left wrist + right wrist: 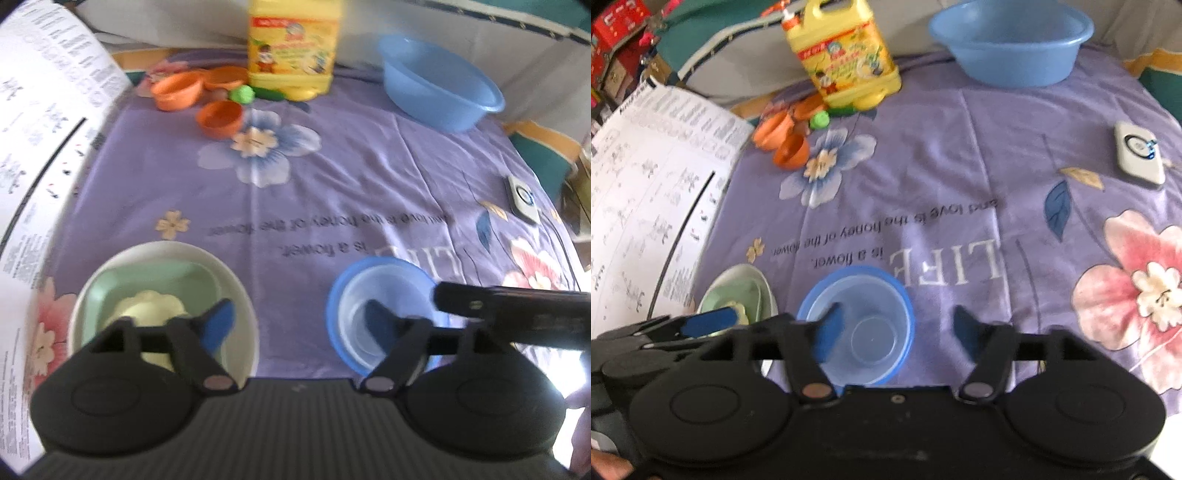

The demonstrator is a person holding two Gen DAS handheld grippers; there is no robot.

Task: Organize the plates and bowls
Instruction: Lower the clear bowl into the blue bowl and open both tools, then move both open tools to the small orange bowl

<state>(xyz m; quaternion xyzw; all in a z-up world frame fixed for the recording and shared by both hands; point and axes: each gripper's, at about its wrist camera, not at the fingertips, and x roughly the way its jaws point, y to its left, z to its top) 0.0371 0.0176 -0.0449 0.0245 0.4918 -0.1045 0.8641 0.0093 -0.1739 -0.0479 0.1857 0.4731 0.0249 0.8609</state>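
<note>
Near the front edge of the table, two stacks side by side, a strip of cloth between them. On the left, a white bowl with a pale green square dish nested inside, and a cream flower-shaped piece lying in the dish. On the right, a blue-rimmed bowl holding a clear plastic bowl, both upright.

Left gripper spread wide, nothing between its blue pads; left finger over the white bowl, right finger over the clear bowl, contact impossible to judge. Right gripper also wide and empty, its left finger above the clear bowl's rim, its right finger over bare cloth just beside the blue-rimmed bowl. Both pointing steeply downward. Black body of the right gripper reaching into the left camera's view from the right.

Covering the table, a purple floral cloth printed with lettering. Farther back, well apart from the stacks, a cluster of small orange cups, some tipped on their sides, with a small green object beside them. Behind those, a yellow detergent jug. At the far right, a large blue basin. Along the right edge, a small white device with a ring marking. On the left, a large white printed sheet.
</note>
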